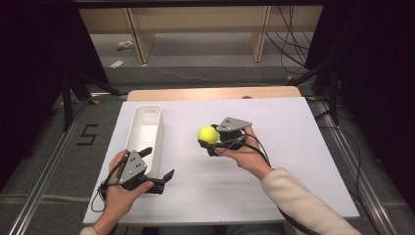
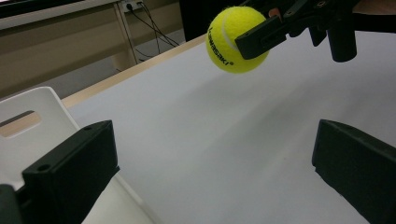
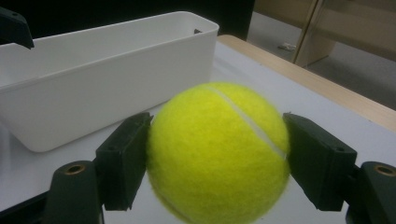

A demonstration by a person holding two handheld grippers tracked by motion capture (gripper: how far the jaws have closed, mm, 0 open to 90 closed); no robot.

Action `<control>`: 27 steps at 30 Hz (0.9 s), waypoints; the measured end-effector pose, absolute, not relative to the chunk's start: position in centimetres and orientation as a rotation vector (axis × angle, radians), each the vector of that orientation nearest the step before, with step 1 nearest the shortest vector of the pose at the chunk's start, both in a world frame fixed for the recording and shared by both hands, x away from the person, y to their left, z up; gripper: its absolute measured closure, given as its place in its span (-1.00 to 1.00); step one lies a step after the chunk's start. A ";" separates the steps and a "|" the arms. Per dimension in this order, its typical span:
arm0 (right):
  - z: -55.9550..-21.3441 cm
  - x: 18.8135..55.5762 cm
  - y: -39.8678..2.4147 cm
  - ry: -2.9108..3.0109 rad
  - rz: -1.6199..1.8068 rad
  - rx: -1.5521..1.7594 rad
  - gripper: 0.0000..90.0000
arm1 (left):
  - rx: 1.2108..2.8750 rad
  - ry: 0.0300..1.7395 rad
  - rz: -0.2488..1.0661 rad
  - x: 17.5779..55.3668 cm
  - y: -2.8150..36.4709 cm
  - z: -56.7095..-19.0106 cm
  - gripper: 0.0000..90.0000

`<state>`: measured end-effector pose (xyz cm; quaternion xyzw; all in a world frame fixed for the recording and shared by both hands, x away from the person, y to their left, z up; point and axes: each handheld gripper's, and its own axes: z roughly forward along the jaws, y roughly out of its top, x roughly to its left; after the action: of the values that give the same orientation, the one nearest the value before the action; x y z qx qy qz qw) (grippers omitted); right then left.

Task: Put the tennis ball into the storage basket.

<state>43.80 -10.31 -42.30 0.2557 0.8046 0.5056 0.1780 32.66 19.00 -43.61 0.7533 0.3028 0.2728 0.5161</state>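
Fingers (image 3: 123, 161) of the right gripper (image 1: 209, 142) pinching the tennis ball (image 1: 208, 134) on both sides, held clear above the desk (image 1: 293, 161), to the right of the white bin (image 1: 145, 132) and well apart from it. Fingers (image 2: 74, 161) of the left gripper (image 1: 159, 164) spread wide with nothing between, low beside the bin's near end.

Overhead forward-down; two close tongs-mounted views
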 end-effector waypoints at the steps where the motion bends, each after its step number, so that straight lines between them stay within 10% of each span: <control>1: -42.3 43.8 -10.2 2.276 1.430 0.723 -0.39 | 1.808 0.727 0.655 32.7 19.0 -43.6 -1.00; 27: -42.1 44.3 -9.2 2.278 1.443 0.713 -0.39 | 1.809 0.727 0.655 32.7 19.0 -43.6 -1.00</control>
<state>44.34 -9.22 -42.11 0.2516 0.8041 0.5094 0.1750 32.65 19.04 -43.61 0.7532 0.3027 0.2727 0.5164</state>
